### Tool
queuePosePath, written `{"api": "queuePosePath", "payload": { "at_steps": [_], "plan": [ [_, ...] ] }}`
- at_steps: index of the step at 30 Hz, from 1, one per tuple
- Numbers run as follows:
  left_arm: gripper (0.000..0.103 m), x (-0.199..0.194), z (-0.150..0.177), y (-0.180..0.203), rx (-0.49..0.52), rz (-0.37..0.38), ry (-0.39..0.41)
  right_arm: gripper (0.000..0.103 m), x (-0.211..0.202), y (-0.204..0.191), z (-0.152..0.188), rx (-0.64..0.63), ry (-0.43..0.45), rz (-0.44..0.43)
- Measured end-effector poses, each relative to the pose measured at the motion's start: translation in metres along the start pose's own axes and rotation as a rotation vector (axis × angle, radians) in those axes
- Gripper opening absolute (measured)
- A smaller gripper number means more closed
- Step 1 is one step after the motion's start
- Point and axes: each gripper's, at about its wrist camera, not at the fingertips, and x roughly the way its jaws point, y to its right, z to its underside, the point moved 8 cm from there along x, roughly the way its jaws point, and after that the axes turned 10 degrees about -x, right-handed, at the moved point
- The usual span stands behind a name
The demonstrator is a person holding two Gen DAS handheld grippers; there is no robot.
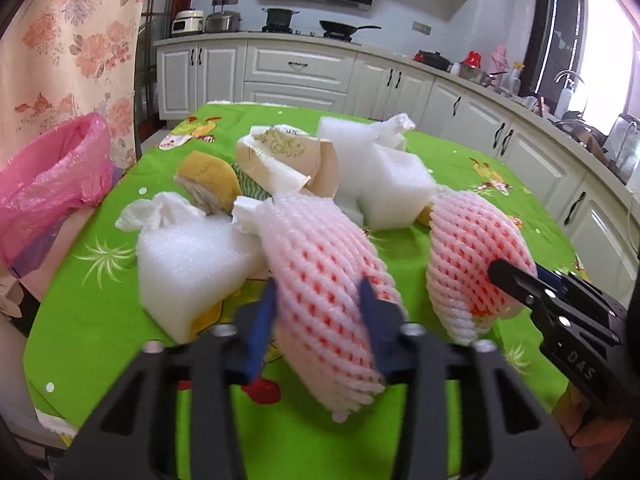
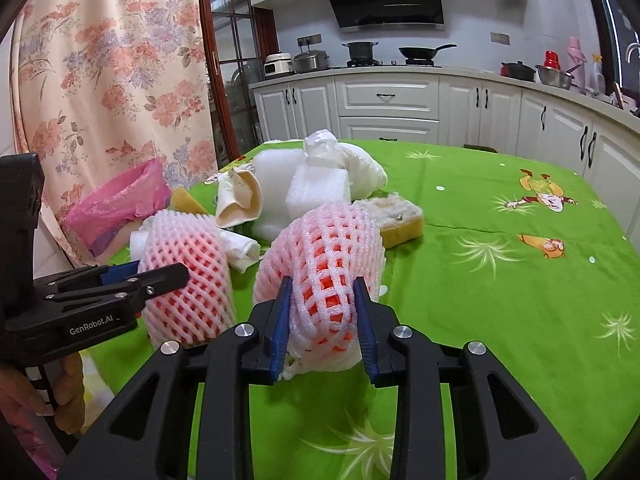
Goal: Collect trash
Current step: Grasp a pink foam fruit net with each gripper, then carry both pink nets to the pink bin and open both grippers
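Observation:
Two pink-white foam fruit nets lie at the near side of a trash pile on the green tablecloth (image 1: 100,312). My left gripper (image 1: 320,314) is shut on the left net (image 1: 328,248), its blue pads pressing both sides. In the right wrist view my right gripper (image 2: 322,314) is shut on the right net (image 2: 332,240), squeezing it between the pads. Each view shows the other tool too: the right gripper (image 1: 516,280) on its net (image 1: 468,248), and the left gripper (image 2: 168,276) on its net (image 2: 188,256).
A bin lined with a pink bag (image 1: 52,176) stands off the table's left edge by a floral curtain. Behind the nets lie white foam blocks (image 1: 192,264), a yellow sponge (image 2: 400,216), a crumpled paper carton (image 1: 280,160) and tissue. Kitchen cabinets run behind and to the right.

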Motion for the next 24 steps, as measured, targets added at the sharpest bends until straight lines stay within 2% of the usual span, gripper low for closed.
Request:
{"api": "queuePosePath", "payload": {
  "at_steps": [8, 13, 24],
  "plan": [
    [0.022, -0.048, -0.007, -0.012, -0.018, 0.055, 0.089, 0.03, -0.004, -0.029, -0.013, -0.047, 0.021, -0.028],
    [0.022, -0.083, -0.014, -0.033, -0.006, 0.021, 0.173, 0.03, -0.01, -0.051, -0.025, -0.087, 0.043, -0.054],
    [0.023, -0.117, -0.031, -0.107, -0.091, -0.09, 0.238, 0.03, 0.004, -0.124, -0.053, -0.217, 0.053, -0.166]
  ]
}}
